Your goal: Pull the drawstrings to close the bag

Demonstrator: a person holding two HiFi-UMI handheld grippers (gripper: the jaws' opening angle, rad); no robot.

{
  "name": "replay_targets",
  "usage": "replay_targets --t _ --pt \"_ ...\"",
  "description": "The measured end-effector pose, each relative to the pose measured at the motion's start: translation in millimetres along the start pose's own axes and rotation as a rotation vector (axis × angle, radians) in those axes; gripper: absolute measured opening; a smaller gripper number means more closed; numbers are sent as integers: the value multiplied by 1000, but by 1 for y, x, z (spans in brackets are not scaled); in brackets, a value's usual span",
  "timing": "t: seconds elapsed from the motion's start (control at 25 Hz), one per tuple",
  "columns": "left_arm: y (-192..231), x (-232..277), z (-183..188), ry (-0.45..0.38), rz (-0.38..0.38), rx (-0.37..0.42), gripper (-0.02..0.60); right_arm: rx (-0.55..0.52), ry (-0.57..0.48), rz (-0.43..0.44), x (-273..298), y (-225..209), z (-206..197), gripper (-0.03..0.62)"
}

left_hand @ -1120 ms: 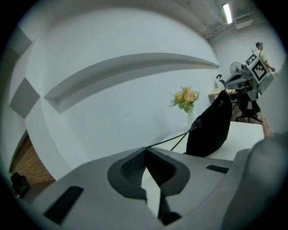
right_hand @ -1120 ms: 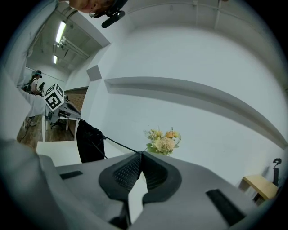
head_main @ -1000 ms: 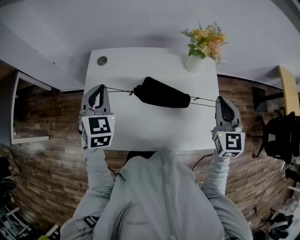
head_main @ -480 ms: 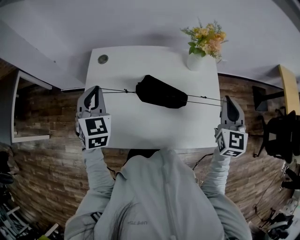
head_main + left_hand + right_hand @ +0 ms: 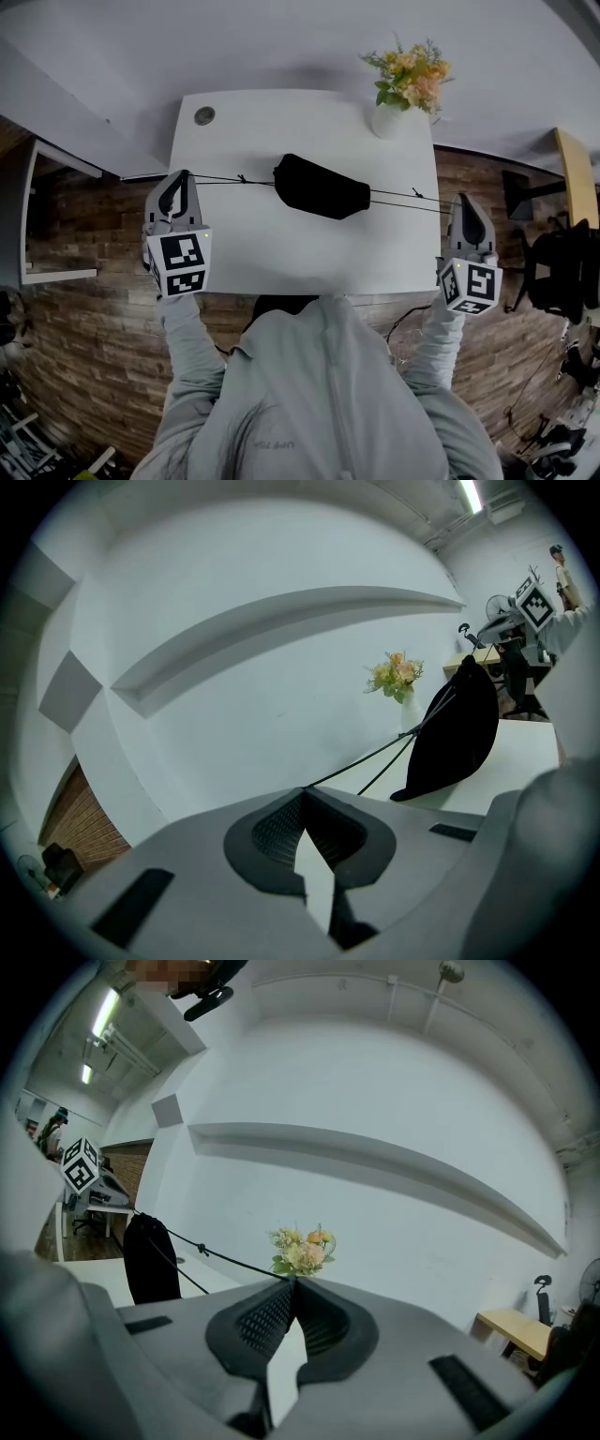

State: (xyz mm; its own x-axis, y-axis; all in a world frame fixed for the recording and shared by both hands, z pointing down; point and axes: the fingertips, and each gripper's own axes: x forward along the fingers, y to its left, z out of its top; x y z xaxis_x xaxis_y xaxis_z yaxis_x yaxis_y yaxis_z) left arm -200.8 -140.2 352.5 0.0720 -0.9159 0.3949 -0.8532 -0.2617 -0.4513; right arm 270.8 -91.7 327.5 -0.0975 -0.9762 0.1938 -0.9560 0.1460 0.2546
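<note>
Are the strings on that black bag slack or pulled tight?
Tight: the drawstrings run straight from the bag to the left hand-held gripper and right hand-held gripper.

Head view: high over the person, aimed steeply down, whole white table (image 5: 309, 255) in frame. Left gripper view sits low on the left gripper (image 5: 181, 178), facing right across the tabletop. Right gripper view sits on the right gripper (image 5: 462, 202), facing left. Both are close over their own jaws. All three share the black bag (image 5: 322, 186), drawstrings (image 5: 220, 178) and flowers (image 5: 411, 80).
</note>
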Motion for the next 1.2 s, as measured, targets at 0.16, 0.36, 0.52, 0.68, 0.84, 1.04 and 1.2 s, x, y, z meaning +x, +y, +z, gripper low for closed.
replay_targets --t 0.16,0.36,0.52,0.68,0.84,1.04,1.2 --pt "3 -3 -2 -4 4 -2 25 -4 -2 -13 -4 -6 2 21" --pt "9 -5 -7 2 12 -4 25 0 1 -26 -8 -9 1 21" --pt "12 -7 -7 0 15 -5 25 8 0 -40 -12 -15 1 21" --pt "13 -8 -10 -2 17 -7 25 3 5 -51 -17 -20 -1 21" --pt "15 -11 -18 12 12 -14 25 -4 13 -56 -20 -19 -4 21" --pt "18 -15 -24 19 11 -22 25 -7 17 -67 -23 -18 -6 21" --pt "19 -19 -28 17 10 -29 25 -7 20 -68 -26 -17 -7 21"
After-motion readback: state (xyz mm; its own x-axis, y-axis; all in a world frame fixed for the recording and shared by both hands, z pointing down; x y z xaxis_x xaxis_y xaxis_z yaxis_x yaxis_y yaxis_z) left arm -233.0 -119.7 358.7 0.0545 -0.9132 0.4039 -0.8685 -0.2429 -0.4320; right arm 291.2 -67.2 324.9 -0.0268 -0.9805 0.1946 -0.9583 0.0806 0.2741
